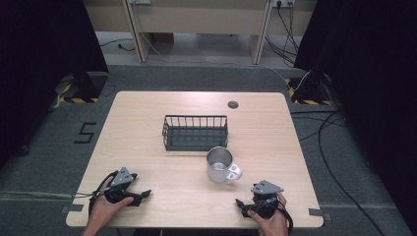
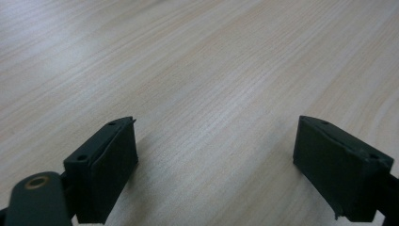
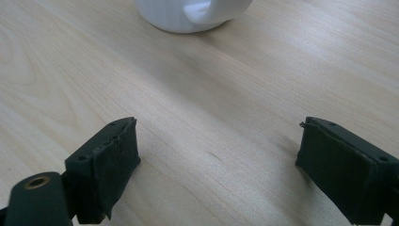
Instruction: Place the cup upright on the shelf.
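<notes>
We hold the left tongs [image 1: 142, 195] low at the near left of the worktop [image 1: 196, 196], our left hand [image 1: 105, 206] wrapped around them from below, jaws spread wide with nothing between. Our right hand [image 1: 268, 221] grips the right tongs [image 1: 239, 205] at the near right, jaws likewise wide apart and empty.

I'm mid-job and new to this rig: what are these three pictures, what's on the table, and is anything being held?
A person holds a hand-held gripper in each hand: the left hand-held gripper and the right hand-held gripper. The high view looks down on the wooden table. The other two pictures come from cameras riding on each gripper, looking along its black jaws. On the table stand a dark wire basket and, just in front of it, a metal mug, nearest the right gripper. Both grippers are open and hold nothing.
</notes>
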Available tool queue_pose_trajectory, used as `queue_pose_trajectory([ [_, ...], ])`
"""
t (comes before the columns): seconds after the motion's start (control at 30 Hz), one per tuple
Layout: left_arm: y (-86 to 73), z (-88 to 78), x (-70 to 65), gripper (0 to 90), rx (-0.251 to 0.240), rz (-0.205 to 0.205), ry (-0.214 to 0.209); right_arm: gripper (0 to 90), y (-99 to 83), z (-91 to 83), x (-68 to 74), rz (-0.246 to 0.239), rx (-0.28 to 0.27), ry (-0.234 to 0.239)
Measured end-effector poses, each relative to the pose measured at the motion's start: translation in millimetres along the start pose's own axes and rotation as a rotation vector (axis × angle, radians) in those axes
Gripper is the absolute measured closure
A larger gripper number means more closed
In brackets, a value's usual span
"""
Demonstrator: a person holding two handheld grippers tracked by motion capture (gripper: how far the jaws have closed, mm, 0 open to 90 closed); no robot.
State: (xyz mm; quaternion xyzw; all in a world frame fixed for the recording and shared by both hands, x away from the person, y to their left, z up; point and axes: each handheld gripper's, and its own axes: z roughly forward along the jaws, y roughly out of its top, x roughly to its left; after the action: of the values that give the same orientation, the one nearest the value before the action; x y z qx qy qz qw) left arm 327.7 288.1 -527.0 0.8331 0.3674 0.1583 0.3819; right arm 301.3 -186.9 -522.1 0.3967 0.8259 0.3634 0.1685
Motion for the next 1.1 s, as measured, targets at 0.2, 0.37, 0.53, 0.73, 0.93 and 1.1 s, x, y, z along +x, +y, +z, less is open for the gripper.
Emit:
queue_pose_trajectory([
  [0.2, 0.0, 0.0, 0.0, 13.2, 0.000, 0.000, 0.000, 15.5, -0.4, -1.4, -3.3, 0.020, -0.012, 0.012],
  [0.37, 0.0, 0.0, 0.0, 13.2, 0.000, 0.000, 0.000, 15.7, 1.1, -3.6, -2.7, 0.017, -0.054, 0.005],
  [0.53, -0.2, -0.5, -0.1, 13.2, 0.003, 0.002, 0.000, 15.5, 3.9, -7.7, -1.7, 0.015, -0.111, 0.009],
  [0.73, -0.4, -0.7, -0.3, 13.2, 0.002, 0.001, 0.000, 15.4, 9.3, -12.6, 0.6, 0.008, -0.171, 0.013],
  [0.93, -0.4, -0.8, -0.4, 13.2, 0.002, 0.000, 0.000, 15.1, 15.4, -18.0, 2.5, 0.001, -0.231, 0.010],
  [1.1, -0.5, -0.8, -0.4, 13.2, 0.002, 0.000, 0.001, 15.1, 22.9, -20.6, 5.8, 0.004, -0.297, 0.017],
])
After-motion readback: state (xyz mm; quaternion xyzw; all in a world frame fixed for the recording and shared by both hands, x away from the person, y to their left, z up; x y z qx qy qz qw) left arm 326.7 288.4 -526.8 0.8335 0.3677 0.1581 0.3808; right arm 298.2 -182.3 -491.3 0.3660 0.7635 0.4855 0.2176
